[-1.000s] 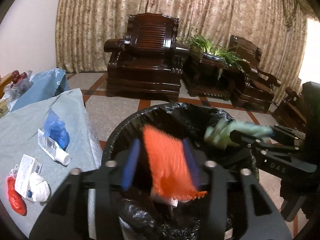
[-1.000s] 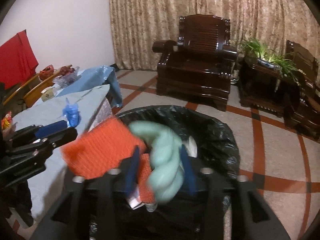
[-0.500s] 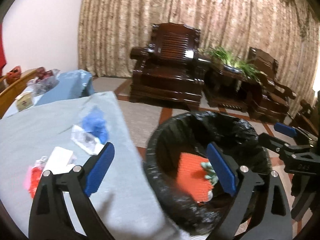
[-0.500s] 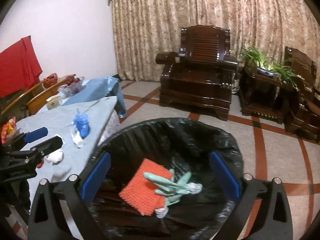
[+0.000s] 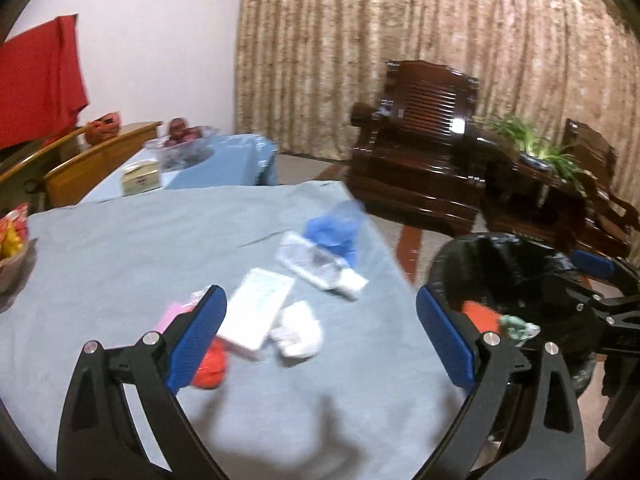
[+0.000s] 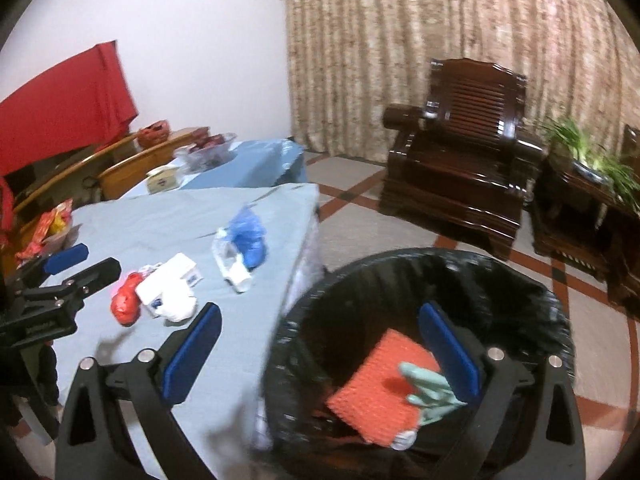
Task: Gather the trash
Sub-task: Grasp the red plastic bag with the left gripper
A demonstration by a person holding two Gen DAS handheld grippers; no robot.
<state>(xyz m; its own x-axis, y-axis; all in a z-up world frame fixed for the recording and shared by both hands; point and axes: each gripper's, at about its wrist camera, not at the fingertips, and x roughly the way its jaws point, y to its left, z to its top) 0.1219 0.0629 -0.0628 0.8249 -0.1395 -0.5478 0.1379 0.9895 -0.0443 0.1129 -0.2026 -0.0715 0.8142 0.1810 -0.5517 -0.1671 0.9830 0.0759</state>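
Both grippers, left gripper (image 5: 320, 344) and right gripper (image 6: 320, 354), spread their fingers wide and empty. The orange mesh pad (image 6: 376, 396) and what looks like a pale green glove (image 6: 430, 394) lie inside the black-lined round bin (image 6: 520, 292); white box (image 5: 256, 316) sits on the blue-clothed desk (image 5: 120, 248).

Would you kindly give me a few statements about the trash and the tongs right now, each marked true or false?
1. Both tongs, left and right, are open and empty. True.
2. The orange mesh pad lies on the table. False: it lies inside the black-lined bin.
3. A pale green glove lies in the bin on the pad. True.
4. The blue bag is in the bin. False: it lies on the grey tablecloth.
5. The white box stands upright. False: it lies flat.
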